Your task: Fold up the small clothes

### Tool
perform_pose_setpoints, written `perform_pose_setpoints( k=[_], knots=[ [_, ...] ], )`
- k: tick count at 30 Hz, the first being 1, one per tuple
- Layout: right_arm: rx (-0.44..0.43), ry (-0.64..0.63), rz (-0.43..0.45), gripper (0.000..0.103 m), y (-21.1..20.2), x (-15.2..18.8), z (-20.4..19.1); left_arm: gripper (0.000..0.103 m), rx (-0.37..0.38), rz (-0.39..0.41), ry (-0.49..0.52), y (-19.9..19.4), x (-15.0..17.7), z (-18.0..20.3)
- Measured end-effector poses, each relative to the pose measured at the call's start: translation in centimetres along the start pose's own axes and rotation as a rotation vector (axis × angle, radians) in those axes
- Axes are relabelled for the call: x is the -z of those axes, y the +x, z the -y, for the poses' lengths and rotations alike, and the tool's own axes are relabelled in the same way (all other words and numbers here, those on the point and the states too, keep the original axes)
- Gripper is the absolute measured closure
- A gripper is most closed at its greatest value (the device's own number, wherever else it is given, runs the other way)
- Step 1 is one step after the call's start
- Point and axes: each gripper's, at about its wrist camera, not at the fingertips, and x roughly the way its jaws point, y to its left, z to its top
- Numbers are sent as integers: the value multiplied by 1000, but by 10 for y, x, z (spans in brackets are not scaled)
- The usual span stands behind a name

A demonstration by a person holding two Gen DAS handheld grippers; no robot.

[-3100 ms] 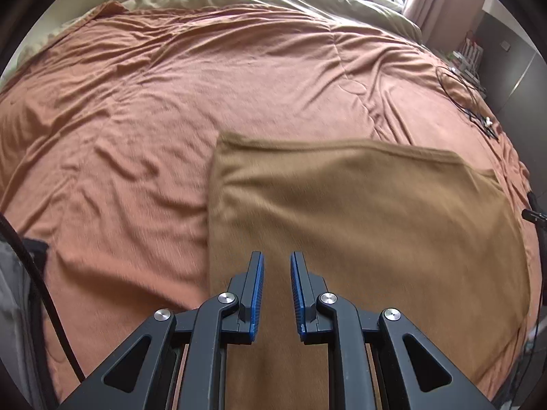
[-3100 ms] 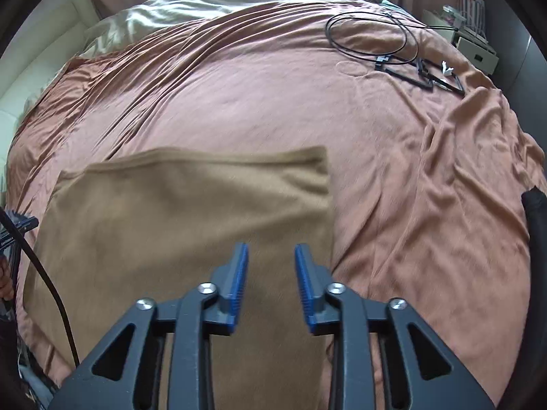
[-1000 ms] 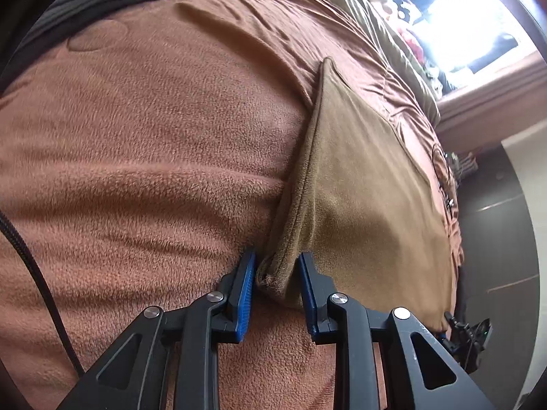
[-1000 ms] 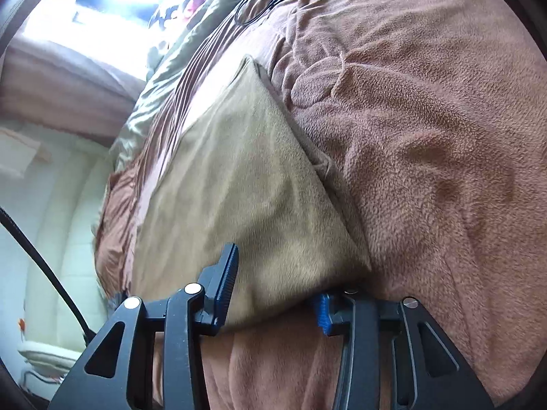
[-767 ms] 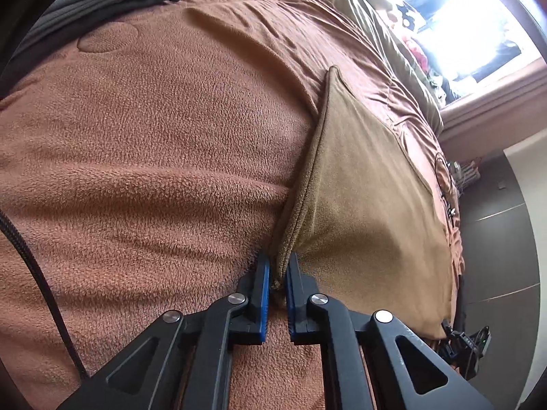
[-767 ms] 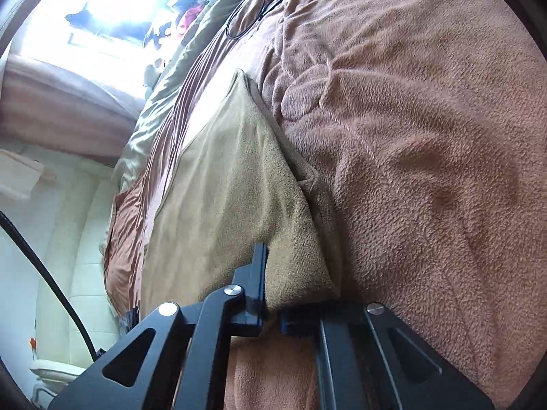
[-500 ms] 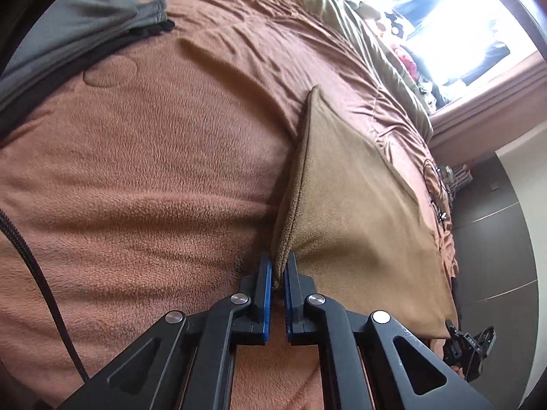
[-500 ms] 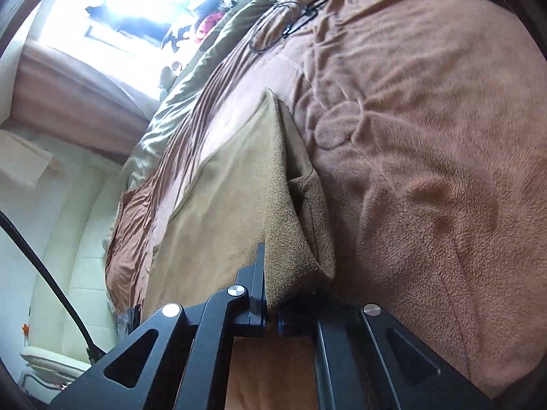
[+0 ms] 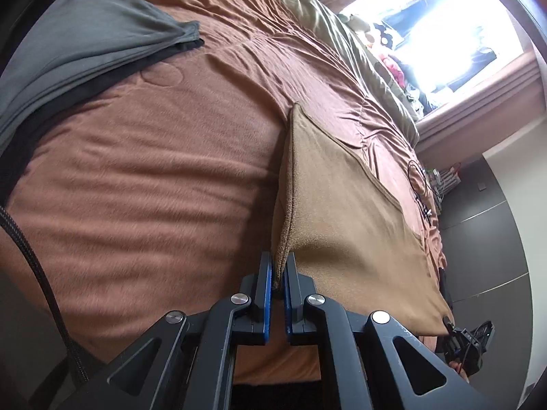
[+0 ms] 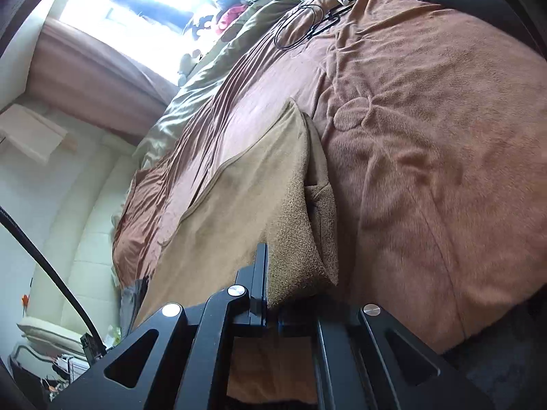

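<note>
A tan fleece cloth point(image 9: 345, 212) lies folded on a rust-brown bedspread point(image 9: 154, 171). My left gripper point(image 9: 278, 266) is shut on the cloth's near left corner, and the edge rises from the blue pads up off the bed. In the right wrist view the same tan cloth point(image 10: 246, 205) drapes over my right gripper point(image 10: 273, 273), which is shut on the near right corner; its right finger is hidden under a bunched fold. Both near corners hang lifted above the bedspread point(image 10: 427, 136), while the far edge still rests on it.
A grey garment point(image 9: 78, 44) lies on the bed at the far left. A black cable loop point(image 10: 297, 27) and small gadgets sit near the far right. An olive duvet point(image 10: 205, 78) lines the head of the bed under a bright window. The bed's front edge is just below me.
Both grippers went from open around the cloth's near corners to shut on them. They then rose and drew back, lifting the near edge off the bedspread.
</note>
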Motion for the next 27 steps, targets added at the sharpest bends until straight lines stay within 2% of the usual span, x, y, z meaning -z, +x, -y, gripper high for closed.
perform_pose_setpoints(
  k=[4, 9, 12, 13, 14, 16, 17, 21, 27],
  knots=[
    [22, -5, -11, 103, -8, 12, 5, 97, 10, -6, -7, -7, 16, -11],
    [133, -25, -43, 102, -10, 25, 4, 96, 27, -35, -17, -2, 28, -19],
    [177, -34, -37, 95, -20, 28, 5, 93, 11, -41, -9, 2, 34, -21],
    [195, -53, -30, 89, -24, 29, 1, 85, 17, -43, -5, 3, 35, -21],
    [216, -78, -18, 86, -30, 29, -4, 72, 20, -43, -3, 3, 36, -22],
    [243, -116, -2, 74, -39, 31, -15, 56, 31, -31, -1, 3, 38, -23],
    [256, -136, 11, 71, -44, 32, -22, 54, 32, -24, 1, 2, 38, -23],
    [257, -206, 43, 71, -55, 36, -50, 54, 65, -28, -15, 7, 41, -26],
    [209, -359, -33, 71, -32, 59, -102, 54, 84, -24, -27, 20, 40, -24]
  ],
)
